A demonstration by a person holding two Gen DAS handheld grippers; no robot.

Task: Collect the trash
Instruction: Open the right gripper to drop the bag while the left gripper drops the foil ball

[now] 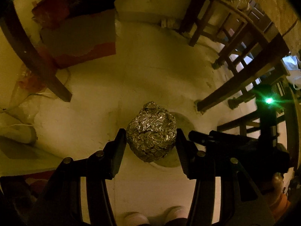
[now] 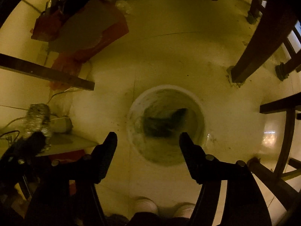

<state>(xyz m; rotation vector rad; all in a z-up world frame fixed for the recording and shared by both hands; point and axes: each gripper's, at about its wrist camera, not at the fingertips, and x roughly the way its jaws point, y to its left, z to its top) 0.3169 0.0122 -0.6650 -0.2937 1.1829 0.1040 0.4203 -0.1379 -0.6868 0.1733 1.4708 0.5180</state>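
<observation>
Between the black fingers of the left tongs sits a crumpled silver ball of aluminium foil, pinched on both sides and held up off the pale tiled floor. Its shadow falls on the floor just below and to the right of it. Seen from the right wrist, the same foil ball shows at the far left, with the dark tip of the left tongs over its lower part.

Below the right tongs stands a round white plastic bin, open at the top, with a dark crumpled piece lying at its bottom; what that piece is cannot be made out. The right tongs are spread wide with nothing between their fingers, one tip over each side of the bin's mouth.

A flat grey and red cardboard sheet lies on the floor at the upper left, partly under a dark wooden chair leg. More dark wooden chairs stand at the right. A white power strip with cables lies near the left edge, just beside the foil ball in that view. The person's two pale shoe tips show at the bottom edge.
</observation>
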